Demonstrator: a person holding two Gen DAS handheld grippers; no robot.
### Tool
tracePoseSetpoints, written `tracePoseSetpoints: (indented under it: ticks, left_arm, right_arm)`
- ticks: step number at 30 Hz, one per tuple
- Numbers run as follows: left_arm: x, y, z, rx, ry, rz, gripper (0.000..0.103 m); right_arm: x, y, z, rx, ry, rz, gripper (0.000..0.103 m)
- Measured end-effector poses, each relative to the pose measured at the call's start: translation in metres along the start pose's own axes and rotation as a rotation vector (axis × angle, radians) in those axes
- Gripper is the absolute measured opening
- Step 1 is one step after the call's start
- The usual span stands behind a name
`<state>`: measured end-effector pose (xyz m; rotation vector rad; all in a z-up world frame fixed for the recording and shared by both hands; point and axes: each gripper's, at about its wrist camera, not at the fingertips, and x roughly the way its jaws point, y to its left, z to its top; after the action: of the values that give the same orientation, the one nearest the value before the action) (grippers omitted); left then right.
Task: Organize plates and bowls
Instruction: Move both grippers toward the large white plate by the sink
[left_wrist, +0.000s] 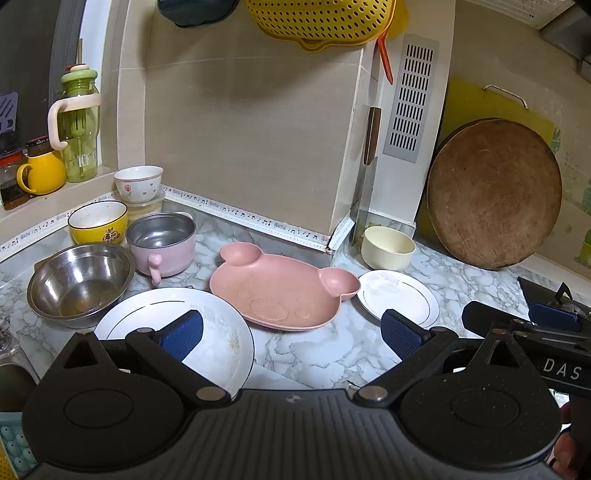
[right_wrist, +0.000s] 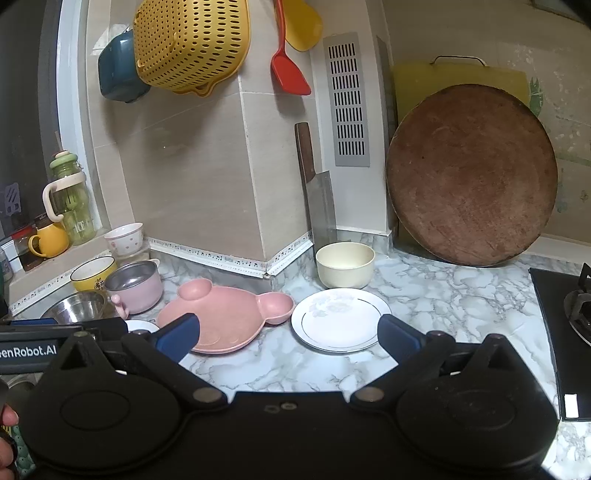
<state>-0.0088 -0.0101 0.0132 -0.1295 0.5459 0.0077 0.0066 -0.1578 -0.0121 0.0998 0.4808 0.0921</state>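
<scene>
A: Plates: pink bear-shaped plate (right_wrist: 218, 317) mid worktop (right_wrist: 424, 295), small white plate (right_wrist: 340, 319) just right of it, large white plate (left_wrist: 207, 332) left. Cream bowl (right_wrist: 345, 264) behind the small plate.

B: Tongs?

A: Left tongs (left_wrist: 291, 334) released, hanging over the large plate's edge. Right tongs (right_wrist: 288, 338) released, empty, above the worktop.

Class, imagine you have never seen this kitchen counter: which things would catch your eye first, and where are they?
The pink bear-shaped plate lies at the middle of the marble counter, between a large white plate and a smaller white plate. A yellow colander hangs on the wall above. A big round wooden chopping board leans against the wall at the right.
</scene>
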Motion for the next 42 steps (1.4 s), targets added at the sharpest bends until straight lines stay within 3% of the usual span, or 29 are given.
tracePoseSetpoints:
  ticks: [27,34,42]
  left_arm:
    - [0.009,0.002,0.002,-0.001,0.013,-0.055,0.103]
    - [0.039,-0.009,0.004,-0.006,0.051,-0.051,0.103]
    - [0.100,-0.032,0.003,-0.009,0.193,-0.061,0.103]
  right_arm:
    - [-0.008,0.005,0.002,-0.014,-0.012,-0.044,0.103]
    - [0.012,-0.008,0.006,-0.021,-0.004,-0.055,0.103]
    - [0.067,-0.049,0.009,-0.026,0.082,-0.055,0.103]
